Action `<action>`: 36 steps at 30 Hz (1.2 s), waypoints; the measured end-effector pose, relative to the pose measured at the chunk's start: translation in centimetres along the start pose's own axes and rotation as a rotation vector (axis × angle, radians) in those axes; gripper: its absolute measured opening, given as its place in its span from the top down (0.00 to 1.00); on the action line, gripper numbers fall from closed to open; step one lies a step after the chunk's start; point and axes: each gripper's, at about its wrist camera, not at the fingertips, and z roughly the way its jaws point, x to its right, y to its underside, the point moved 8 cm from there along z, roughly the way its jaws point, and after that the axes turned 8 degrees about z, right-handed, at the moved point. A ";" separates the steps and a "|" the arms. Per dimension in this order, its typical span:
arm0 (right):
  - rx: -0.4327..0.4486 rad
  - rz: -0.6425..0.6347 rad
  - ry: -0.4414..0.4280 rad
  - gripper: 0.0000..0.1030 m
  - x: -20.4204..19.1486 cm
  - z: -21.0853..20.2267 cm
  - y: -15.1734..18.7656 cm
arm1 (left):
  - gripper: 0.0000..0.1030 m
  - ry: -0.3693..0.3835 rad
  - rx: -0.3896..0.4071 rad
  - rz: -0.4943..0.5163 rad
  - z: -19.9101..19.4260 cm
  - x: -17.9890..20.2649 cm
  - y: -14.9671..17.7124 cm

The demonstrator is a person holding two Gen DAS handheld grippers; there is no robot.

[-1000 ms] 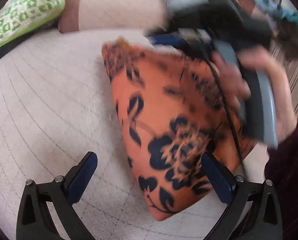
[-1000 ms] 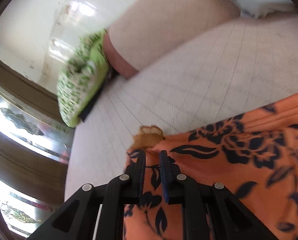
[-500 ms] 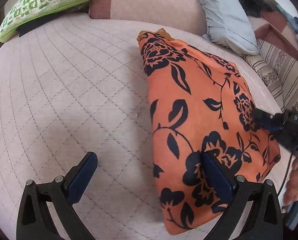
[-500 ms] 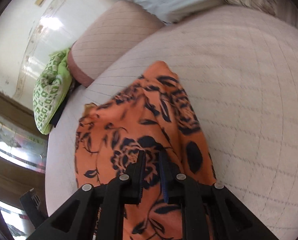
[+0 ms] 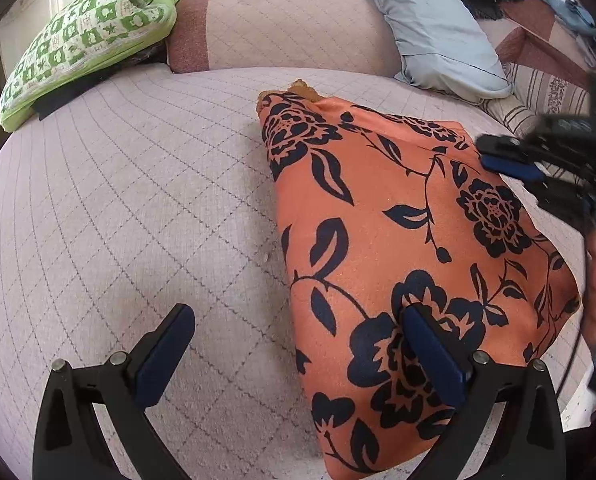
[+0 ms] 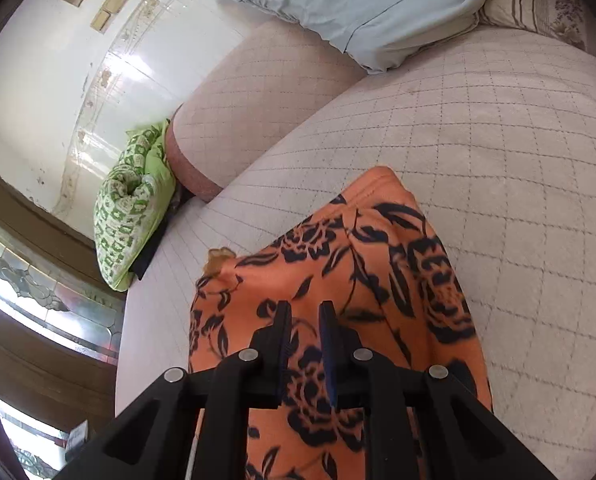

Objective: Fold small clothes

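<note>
Orange floral garment (image 5: 402, 248) lies on the quilted bed cover (image 5: 137, 208), long axis running from the near edge toward the pillows, narrow end pointing away. Left gripper (image 5: 298, 344): jaws spread wide, holding nothing, one finger over the cloth's near end. Right gripper (image 6: 304, 320): jaws nearly closed; a grasp cannot be confirmed.

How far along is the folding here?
Done: the orange garment lies on the bed in a narrowed, seemingly doubled shape. In hand: nothing clearly; the left gripper is open above its near end, and the right gripper is nearly closed over it, grip unclear. Left: probably further folds.
</note>
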 end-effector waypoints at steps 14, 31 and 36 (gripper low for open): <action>0.031 -0.040 0.119 0.84 1.4 1.5 -0.7 | 0.00 0.028 -0.033 -0.033 0.5 -0.2 0.0; -0.079 -0.027 0.182 0.70 6.8 -5.3 6.3 | 0.00 -0.129 -0.017 -0.075 1.0 -2.3 -3.0; -0.078 0.047 0.116 0.46 8.1 -4.3 5.9 | 0.00 -0.065 -0.056 -0.020 2.2 1.0 -3.2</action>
